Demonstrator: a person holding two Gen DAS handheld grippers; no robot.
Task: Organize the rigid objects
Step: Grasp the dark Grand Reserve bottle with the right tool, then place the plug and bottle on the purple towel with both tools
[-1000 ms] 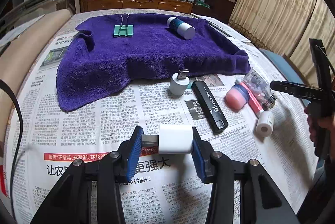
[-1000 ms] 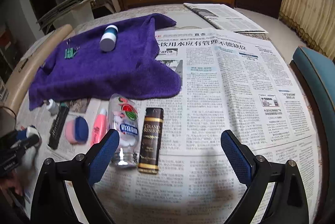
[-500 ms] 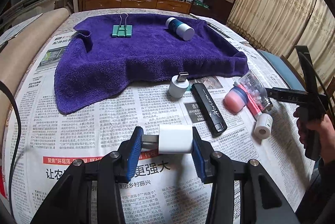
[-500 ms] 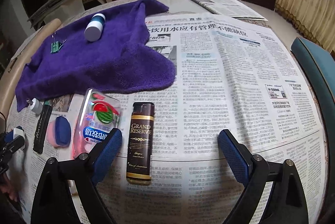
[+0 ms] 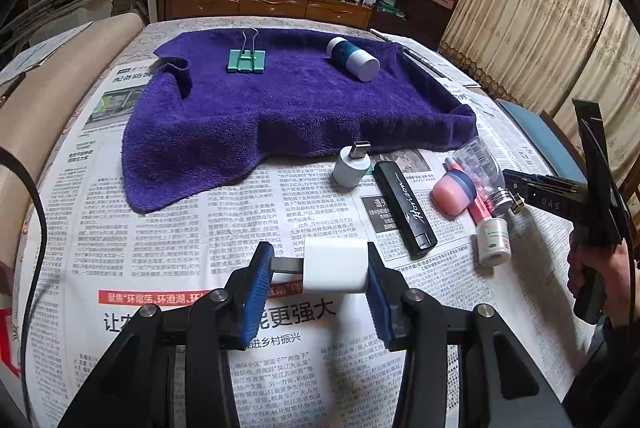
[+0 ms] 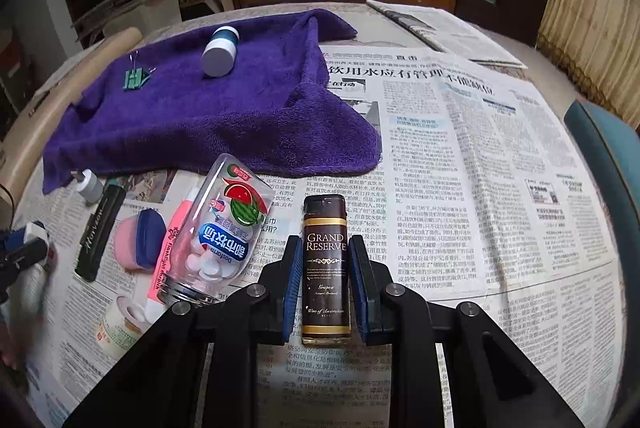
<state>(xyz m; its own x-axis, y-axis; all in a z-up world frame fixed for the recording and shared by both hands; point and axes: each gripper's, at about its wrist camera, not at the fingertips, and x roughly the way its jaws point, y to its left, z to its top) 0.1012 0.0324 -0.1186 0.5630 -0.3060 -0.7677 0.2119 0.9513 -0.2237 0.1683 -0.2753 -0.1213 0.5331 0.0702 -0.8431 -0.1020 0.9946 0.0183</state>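
With the left gripper (image 5: 320, 270) pinching the white charger (image 5: 335, 265) above the bench and the right gripper (image 6: 325, 276) clamped on the brown lighter (image 6: 325, 264) lying on newspaper (image 6: 480, 164), each should lift straight, then settle onto the purple towel (image 5: 288, 108).

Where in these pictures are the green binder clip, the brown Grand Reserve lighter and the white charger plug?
green binder clip (image 5: 245, 61), left wrist view, on its green body.
Grand Reserve lighter (image 6: 325, 260), right wrist view, on its brown label.
white charger plug (image 5: 335, 270), left wrist view, on its white casing.
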